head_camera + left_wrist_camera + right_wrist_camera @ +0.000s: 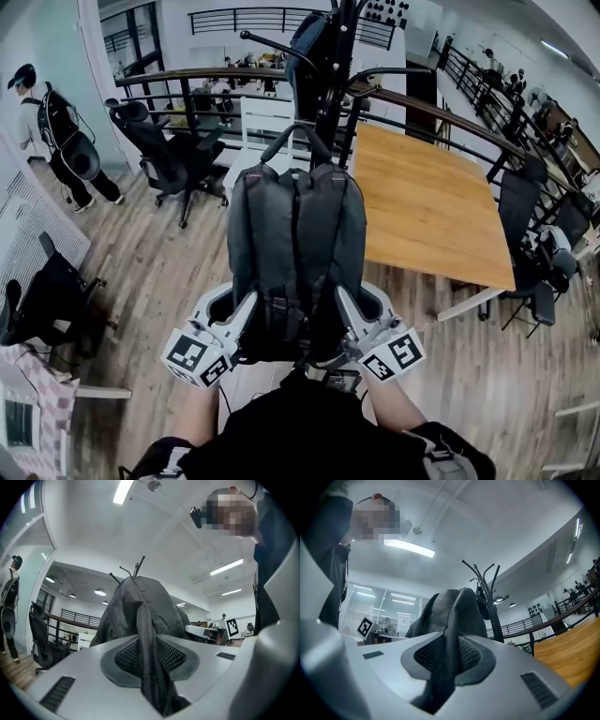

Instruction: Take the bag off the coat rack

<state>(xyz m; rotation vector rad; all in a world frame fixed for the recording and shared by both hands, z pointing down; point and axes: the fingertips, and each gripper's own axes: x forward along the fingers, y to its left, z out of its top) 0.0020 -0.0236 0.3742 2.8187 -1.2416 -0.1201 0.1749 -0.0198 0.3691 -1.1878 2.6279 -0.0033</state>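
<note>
A dark grey backpack (296,253) hangs upright in front of the black coat rack (334,70), its top handle (298,141) close to the pole; I cannot tell if the handle still rests on a hook. My left gripper (246,323) is shut on the bag's lower left side and my right gripper (352,323) on its lower right side. In the left gripper view a mesh strap (145,634) is pinched between the pads of that gripper (149,660), with the rack's tips (136,569) above. The right gripper (446,663) pinches a strap (451,630) likewise, with the rack (487,592) behind.
Another dark item (307,42) hangs high on the rack. A wooden table (431,206) stands to the right, a railing (216,80) behind. Office chairs stand at the left (169,155), near left (47,300) and right (534,234). A person (56,131) stands far left.
</note>
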